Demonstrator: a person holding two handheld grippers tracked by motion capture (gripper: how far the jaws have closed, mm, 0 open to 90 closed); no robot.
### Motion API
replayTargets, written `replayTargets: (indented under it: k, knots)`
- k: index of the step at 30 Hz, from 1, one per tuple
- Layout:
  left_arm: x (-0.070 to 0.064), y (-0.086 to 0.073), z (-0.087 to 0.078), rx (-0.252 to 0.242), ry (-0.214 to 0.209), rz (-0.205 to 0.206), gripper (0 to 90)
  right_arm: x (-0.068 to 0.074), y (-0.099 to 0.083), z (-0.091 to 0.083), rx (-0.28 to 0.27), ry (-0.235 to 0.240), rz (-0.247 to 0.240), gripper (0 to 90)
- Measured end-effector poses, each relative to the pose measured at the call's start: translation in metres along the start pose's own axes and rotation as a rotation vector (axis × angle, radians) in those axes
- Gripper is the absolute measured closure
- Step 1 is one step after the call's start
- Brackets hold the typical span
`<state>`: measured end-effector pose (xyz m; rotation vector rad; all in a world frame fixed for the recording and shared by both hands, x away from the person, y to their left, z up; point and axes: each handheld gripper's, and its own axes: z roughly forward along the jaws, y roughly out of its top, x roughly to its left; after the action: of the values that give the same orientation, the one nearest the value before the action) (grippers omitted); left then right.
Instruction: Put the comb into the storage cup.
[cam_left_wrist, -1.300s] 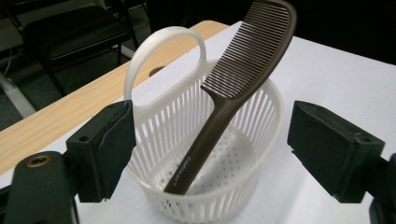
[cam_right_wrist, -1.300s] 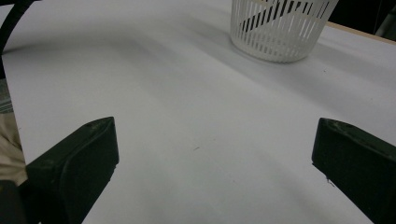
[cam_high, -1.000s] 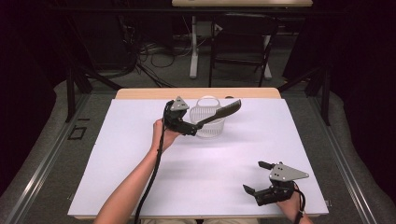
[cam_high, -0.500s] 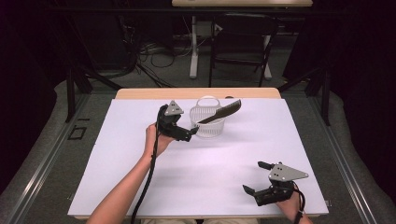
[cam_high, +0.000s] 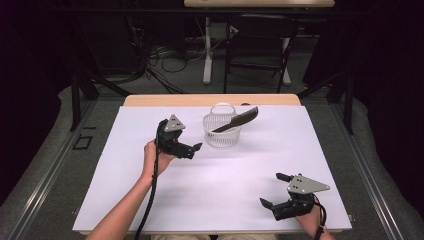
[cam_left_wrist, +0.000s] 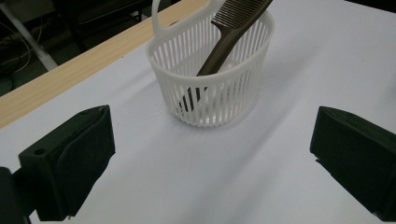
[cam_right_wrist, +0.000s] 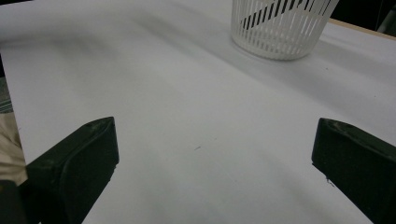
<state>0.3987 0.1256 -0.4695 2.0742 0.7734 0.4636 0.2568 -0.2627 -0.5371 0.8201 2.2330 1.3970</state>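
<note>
Basket: we see a small round basket (cam_high: 221, 132) of white plastic, its wall made of thin upright slats with narrow gaps between them, a smooth band round the rim and a loop handle rising at the far side. It tapers slightly toward its base and stands upright on the sheet.

Comb: a dark brown comb (cam_high: 236, 121), hard and matte, stands slanted inside the basket. Its plain handle end is down within the slats and its fine-toothed end leans over the rim, up and away from our left claw.

Left claw: we hold the left gripper (cam_high: 192, 148) just short of the basket, jaws spread wide and holding nothing. In the left gripper view the two blocky black jaws, faced with dull pads, sit at either edge, and the basket (cam_left_wrist: 211, 70) stands straight ahead between them, apart from both.

Right claw: our right gripper (cam_high: 274, 195) rests low near the table's near edge, well apart from the basket, jaws parted and empty. From it the basket (cam_right_wrist: 283, 27) lies far ahead and to the right.

Table: a smooth white sheet (cam_high: 215, 190) covers the top, and a pale wooden strip (cam_high: 210, 100) shows beyond the basket.
</note>
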Motion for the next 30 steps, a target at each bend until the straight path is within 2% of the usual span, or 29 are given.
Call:
replayTargets:
  k: [16, 30]
  knots:
    - [-0.009, -0.023, -0.017, 0.007, 0.019, -0.009, 0.0, 0.001, 0.0, -0.001, -0.003, -0.003, 0.001, 0.2]
    - [-0.018, -0.051, -0.033, 0.008, 0.037, -0.016, 0.0, 0.001, 0.0, -0.001, -0.003, -0.005, 0.003, 0.2]
